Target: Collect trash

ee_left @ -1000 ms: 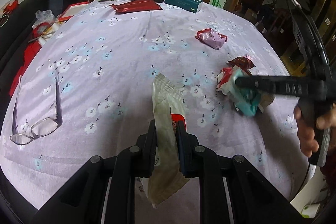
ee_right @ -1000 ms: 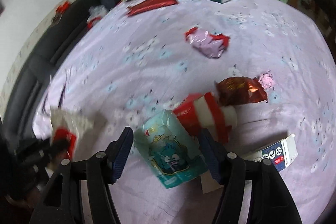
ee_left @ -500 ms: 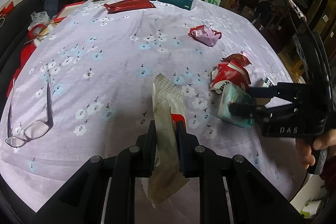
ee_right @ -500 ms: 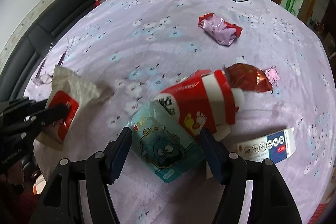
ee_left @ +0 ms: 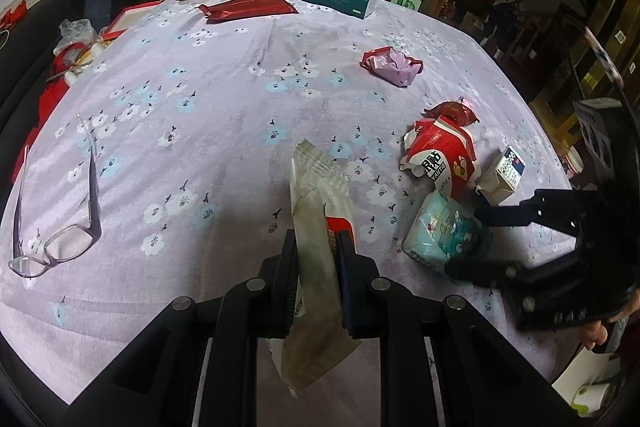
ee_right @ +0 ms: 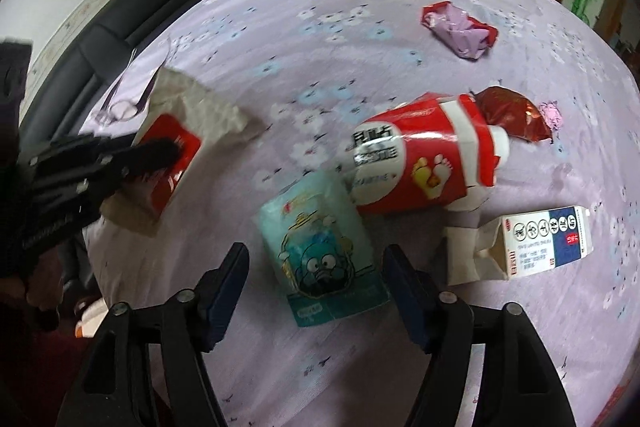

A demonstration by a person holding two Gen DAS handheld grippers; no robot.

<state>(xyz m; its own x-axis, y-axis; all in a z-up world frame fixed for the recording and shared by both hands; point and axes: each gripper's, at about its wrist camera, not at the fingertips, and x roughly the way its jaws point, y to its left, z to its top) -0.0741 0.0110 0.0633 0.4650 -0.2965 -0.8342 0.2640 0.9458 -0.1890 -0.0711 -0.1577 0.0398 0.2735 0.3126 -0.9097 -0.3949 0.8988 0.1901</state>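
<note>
Left gripper (ee_left: 316,263): fingers clamped on beige wrapper (ee_left: 320,187).
Right gripper (ee_right: 316,267): fingers apart astride teal packet (ee_right: 320,259), seemingly not touching it.

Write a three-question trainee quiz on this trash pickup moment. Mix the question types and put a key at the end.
1. True or false: the left gripper is shut on the beige wrapper.
2. Multiple choice: the teal tissue pack lies A) clamped in the right gripper, B) on the cloth between its open fingers, C) under the eyeglasses.
3. Fill in: the item touching the teal tissue pack's far end is the ____ pack with footprints.

Key: 1 true; 2 B; 3 red.
</note>
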